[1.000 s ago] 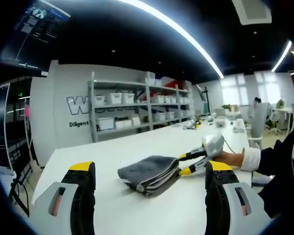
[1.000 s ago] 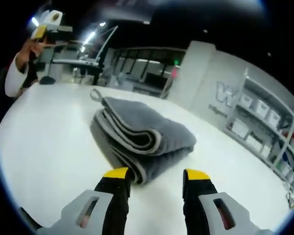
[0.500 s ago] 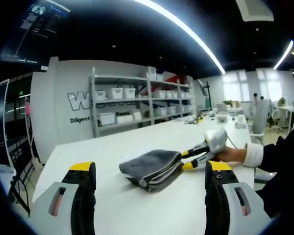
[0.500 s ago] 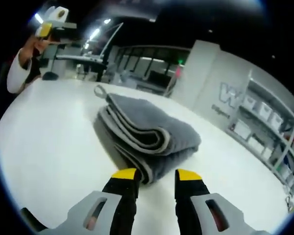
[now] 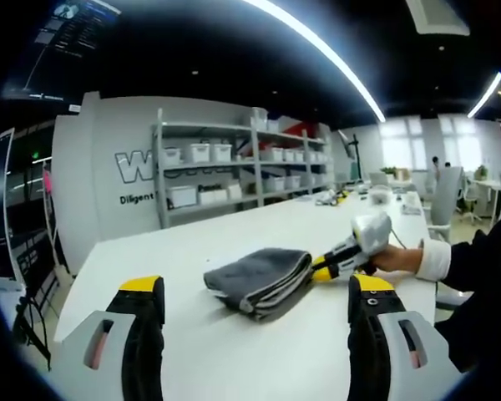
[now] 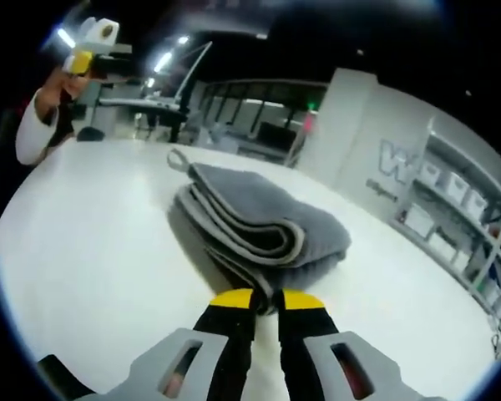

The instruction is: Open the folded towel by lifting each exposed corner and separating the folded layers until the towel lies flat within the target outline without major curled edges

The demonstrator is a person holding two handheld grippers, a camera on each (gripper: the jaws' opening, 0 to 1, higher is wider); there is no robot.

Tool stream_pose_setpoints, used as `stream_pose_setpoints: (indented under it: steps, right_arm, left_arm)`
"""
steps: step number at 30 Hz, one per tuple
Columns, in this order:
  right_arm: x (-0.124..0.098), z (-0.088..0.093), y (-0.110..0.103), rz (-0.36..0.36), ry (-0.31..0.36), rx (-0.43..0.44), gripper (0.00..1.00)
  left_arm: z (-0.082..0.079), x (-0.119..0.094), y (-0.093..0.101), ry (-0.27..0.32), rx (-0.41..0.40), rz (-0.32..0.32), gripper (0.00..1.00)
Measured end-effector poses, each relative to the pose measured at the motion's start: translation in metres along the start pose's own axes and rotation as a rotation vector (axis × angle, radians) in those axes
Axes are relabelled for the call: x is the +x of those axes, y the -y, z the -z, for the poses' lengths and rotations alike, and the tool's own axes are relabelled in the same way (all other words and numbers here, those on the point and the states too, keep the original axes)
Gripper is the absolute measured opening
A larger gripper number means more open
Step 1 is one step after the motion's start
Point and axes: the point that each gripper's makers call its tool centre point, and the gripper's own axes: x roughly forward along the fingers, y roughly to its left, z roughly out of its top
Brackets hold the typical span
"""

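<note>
- right claw [image 6: 263, 299]: jaws nearly together, pinched on the near lower corner of the folded towel [image 6: 263, 225], which lies straight ahead of it on the white table [image 6: 83, 242].
- towel's long axis runs away from this claw; rolled fold edges face it, hanging loop [image 6: 177, 159] at the far end.
- left claw [image 5: 255, 288]: jaws wide, holding nothing, well apart from the towel [image 5: 259, 280], which lies ahead, mid-table.
- right claw is nearer; judged, the lift starts there.
</note>
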Motion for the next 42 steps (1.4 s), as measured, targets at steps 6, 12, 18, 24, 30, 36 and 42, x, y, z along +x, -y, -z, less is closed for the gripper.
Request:
stream_pose_setpoints:
  steps: [6,12,18,24,30,36,42]
  right_arm:
    - [0.0,0.001,-0.002,-0.01,0.0,0.008,0.02]
    - [-0.003,-0.002,-0.003,-0.03,0.016,0.035,0.01]
    - [-0.005,-0.005,-0.005,-0.046,0.033,0.056,0.0]
    - [-0.007,-0.009,-0.007,-0.069,0.05,0.097,0.0]
    - [-0.009,-0.01,-0.008,-0.081,0.055,0.12,0.0]
    - [-0.012,-0.012,-0.008,-0.1,0.067,0.165,0.0]
    - [-0.015,-0.014,-0.008,-0.113,0.082,0.196,0.0]
  left_arm:
    - [0.004,0.001,0.002,-0.011,0.007,0.005,0.86]
    - [0.004,0.005,0.003,-0.002,-0.034,0.024,0.84]
    - [0.004,0.005,0.006,0.004,-0.031,0.03,0.83]
    - [0.008,0.007,0.002,-0.009,-0.009,0.027,0.77]
    - [0.009,0.009,0.002,-0.001,-0.02,0.044,0.72]
    - [0.016,0.015,-0.001,-0.018,0.01,0.036,0.69]
    - [0.023,0.02,-0.001,-0.046,0.03,0.042,0.66]
